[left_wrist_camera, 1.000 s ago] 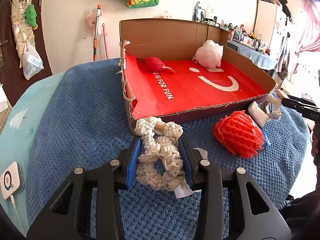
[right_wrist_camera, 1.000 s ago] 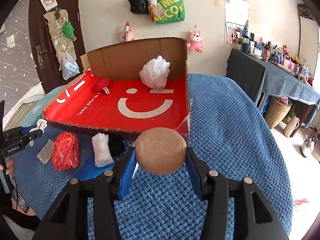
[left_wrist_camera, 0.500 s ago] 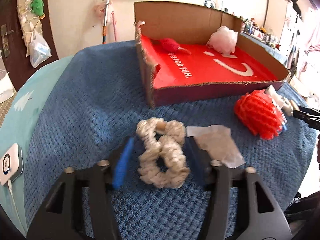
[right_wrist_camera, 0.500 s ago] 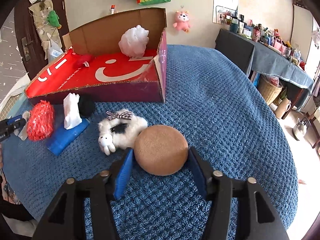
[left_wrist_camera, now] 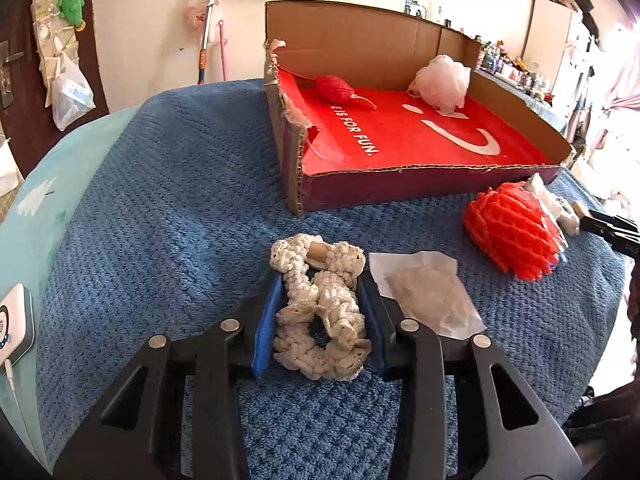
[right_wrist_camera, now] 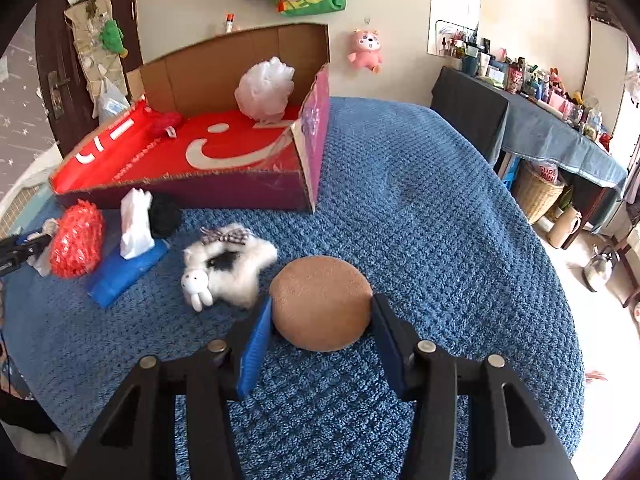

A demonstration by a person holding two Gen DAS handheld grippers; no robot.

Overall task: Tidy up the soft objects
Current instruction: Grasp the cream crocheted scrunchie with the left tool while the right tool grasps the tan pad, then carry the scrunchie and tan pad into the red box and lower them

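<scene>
My left gripper [left_wrist_camera: 320,284] hovers low over the blue blanket. Its jaws are closing, and the blue pads press both sides of a cream knotted rope toy [left_wrist_camera: 320,312] lying on the blanket. In the right wrist view my right gripper [right_wrist_camera: 322,300] is closing too, its pads against a round brown sponge [right_wrist_camera: 320,308] that rests on the blanket. The red-lined cardboard box [left_wrist_camera: 420,188] [right_wrist_camera: 200,196] stands beyond both grippers. It holds a white bath pouf [left_wrist_camera: 442,80] [right_wrist_camera: 264,88] and a small red soft item [left_wrist_camera: 334,88] [right_wrist_camera: 164,122].
Loose on the blanket lie a red mesh bundle [left_wrist_camera: 510,232] [right_wrist_camera: 76,240], a clear plastic packet [left_wrist_camera: 424,296], a white fluffy plush [right_wrist_camera: 228,268], a black pompom [right_wrist_camera: 164,214] and a blue tissue pack [right_wrist_camera: 124,276]. A phone-like device [left_wrist_camera: 12,320] sits at the left edge.
Both grippers came down from in front of the box to the blanket. Half a second ago their jaws stood wider around the rope toy and the sponge; now they have narrowed onto them.
</scene>
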